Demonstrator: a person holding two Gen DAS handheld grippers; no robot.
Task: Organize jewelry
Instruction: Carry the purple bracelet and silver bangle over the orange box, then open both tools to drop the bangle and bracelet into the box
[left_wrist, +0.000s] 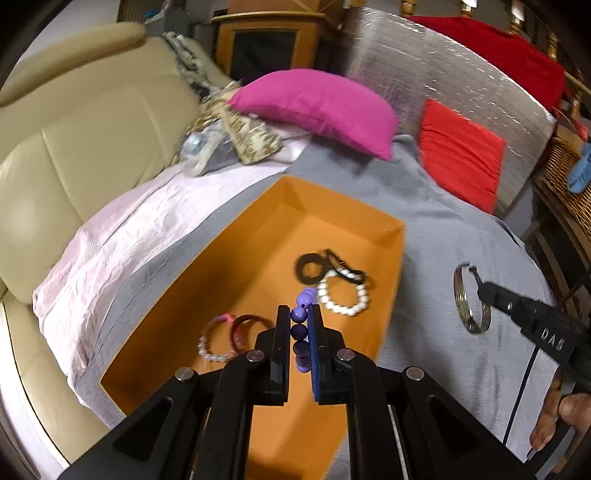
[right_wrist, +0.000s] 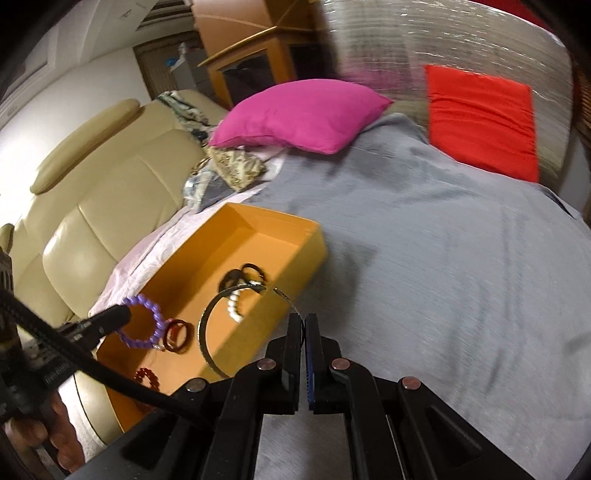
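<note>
My left gripper (left_wrist: 299, 308) is shut on a purple bead bracelet (left_wrist: 298, 314) and hangs over the near end of an orange box (left_wrist: 258, 240). In the right wrist view that bracelet (right_wrist: 155, 321) dangles from the left gripper (right_wrist: 123, 314) above the box (right_wrist: 258, 236). My right gripper (right_wrist: 303, 323) is shut on the rim of a thin silver bangle (right_wrist: 202, 325), just right of the box. The left wrist view shows this bangle (left_wrist: 460, 295) held upright over the grey blanket. Inside the box lie black rings (left_wrist: 314, 266), a white pearl bracelet (left_wrist: 343, 299), a dark red bangle (left_wrist: 245, 325) and a pale bead bracelet (left_wrist: 210, 347).
The box sits on a grey blanket (right_wrist: 443, 258) on a bed, beside a pale pink sheet (left_wrist: 129, 229). A beige leather sofa (left_wrist: 74, 147) lies left. A pink cushion (left_wrist: 317, 107) and a red cushion (left_wrist: 461, 155) rest at the far end. A wicker basket (left_wrist: 565, 184) stands right.
</note>
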